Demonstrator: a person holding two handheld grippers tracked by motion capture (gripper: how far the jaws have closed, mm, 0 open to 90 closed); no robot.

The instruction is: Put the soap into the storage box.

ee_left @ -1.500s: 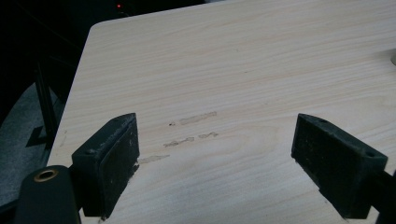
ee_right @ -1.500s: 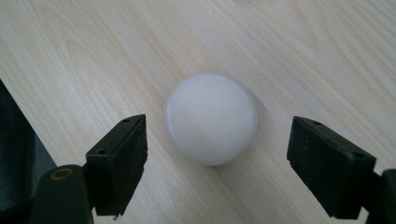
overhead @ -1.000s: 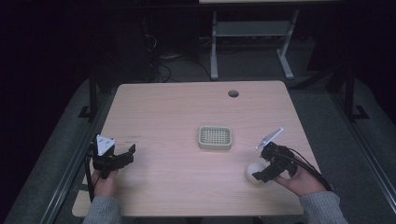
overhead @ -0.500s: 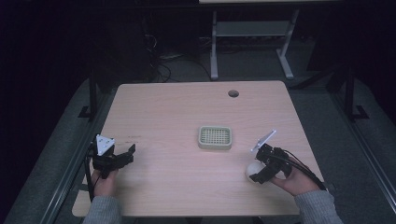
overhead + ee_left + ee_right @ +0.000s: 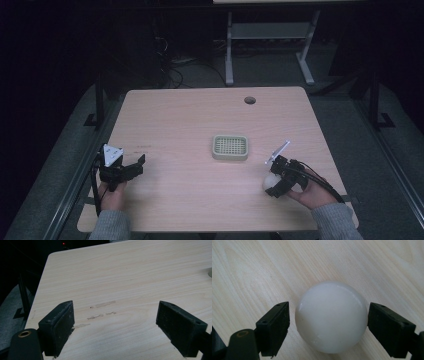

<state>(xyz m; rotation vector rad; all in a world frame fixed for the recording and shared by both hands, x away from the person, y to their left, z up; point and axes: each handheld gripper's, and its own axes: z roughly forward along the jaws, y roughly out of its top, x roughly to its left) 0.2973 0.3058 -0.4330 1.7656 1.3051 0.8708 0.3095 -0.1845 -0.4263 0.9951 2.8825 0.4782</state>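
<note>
White ball [image 5: 331, 317] sits on the wooden bench [image 5: 190, 120] near its front right corner, between the fingers of the right gripper [image 5: 276, 184]. In the right gripper view the right finger [image 5: 390, 328] touches or nearly touches the ball's side, while a narrow gap separates the left finger from it, so the grip is not closed on it. A pale green slotted tray [image 5: 230, 147] lies near the bench's middle, apart from the ball. The left gripper [image 5: 131, 169] hovers over the front left of the bench, its fingers [image 5: 58, 327] spread wide and holding nothing.
</note>
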